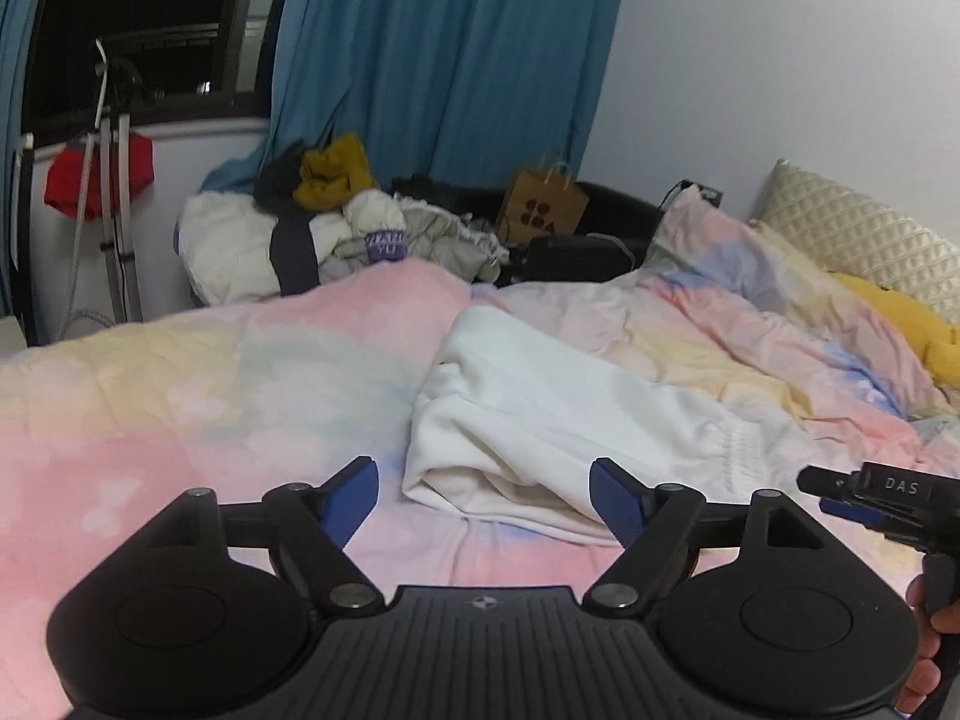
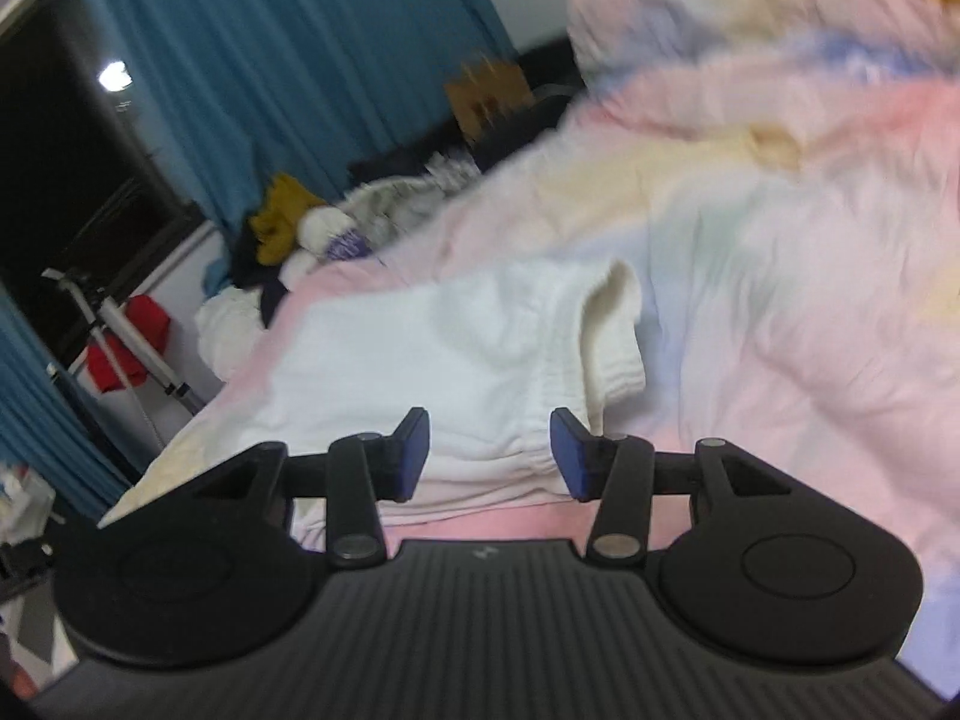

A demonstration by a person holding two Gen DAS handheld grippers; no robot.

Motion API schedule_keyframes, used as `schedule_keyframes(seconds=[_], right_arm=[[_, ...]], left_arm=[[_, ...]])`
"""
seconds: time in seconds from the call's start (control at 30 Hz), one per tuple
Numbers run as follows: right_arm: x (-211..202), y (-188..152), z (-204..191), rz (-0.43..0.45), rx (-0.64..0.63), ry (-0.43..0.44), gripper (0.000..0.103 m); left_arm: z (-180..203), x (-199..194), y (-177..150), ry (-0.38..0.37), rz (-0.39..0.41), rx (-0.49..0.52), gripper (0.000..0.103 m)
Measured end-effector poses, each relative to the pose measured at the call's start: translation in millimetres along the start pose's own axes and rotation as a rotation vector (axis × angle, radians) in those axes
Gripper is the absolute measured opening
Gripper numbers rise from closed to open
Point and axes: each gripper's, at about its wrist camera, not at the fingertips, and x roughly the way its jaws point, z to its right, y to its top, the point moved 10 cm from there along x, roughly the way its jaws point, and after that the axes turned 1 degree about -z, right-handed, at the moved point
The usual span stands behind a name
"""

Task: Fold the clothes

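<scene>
Looking along the left gripper point(image 1: 483, 501), its blue-padded jaws stand wide apart and hold nothing; only the bedspread and the near corner of the white garment point(image 1: 540, 420) show through the gap. The garment lies partly folded on the pastel quilt point(image 1: 180, 390), a little right of the middle, its thick folded edge toward the camera and its gathered waistband toward the right. At the right border the right gripper point(image 1: 840, 495) reaches in, near the waistband, with a hand point(image 1: 930, 648) on its grip below; whether it touches the cloth cannot be told from here. Beyond the quilt a heap of clothes point(image 1: 336, 228) with a mustard piece on top rests by the blue curtain point(image 1: 444, 60). A brown paper bag point(image 1: 543, 207) stands further right, a cream pillow point(image 1: 864, 234) lies at the head of the bed, and a red cloth point(image 1: 99, 174) hangs on a stand near the dark window.

From the right wrist the picture is tilted and blurred. The right gripper point(image 2: 489, 450) has its jaws partly apart, released, with no cloth pinched between the pads. The white garment point(image 2: 450, 348) lies just ahead of and under the fingertips, its elastic waistband nearest and one cuff turned up on the right. The pastel quilt point(image 2: 750, 240) fills the right side, and the blue curtain point(image 2: 288, 60) and the heap of clothes point(image 2: 312, 228) show at the left.
</scene>
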Motion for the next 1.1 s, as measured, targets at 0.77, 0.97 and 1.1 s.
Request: schedule_keyframes(seconds=[0.77,0.97,1.1], right_arm=[[-83.2,-37.1,-57.5,0.123,-0.271,0.052,0.052],[-66.3,-49.2,-65.4,0.103,-0.284,0.043,0.066],[-55.1,-58.9,-73.6,0.085,-0.337,0.013,0.073]], left_arm=[[37.4,-131.5,-60.1,0.112,0.084,0.122,0.103],[24.0,-120.2,-70.1,0.127,0.057,0.106,0.103],[17.0,-116.5,-68.1,0.124,0.053,0.096,0.103]])
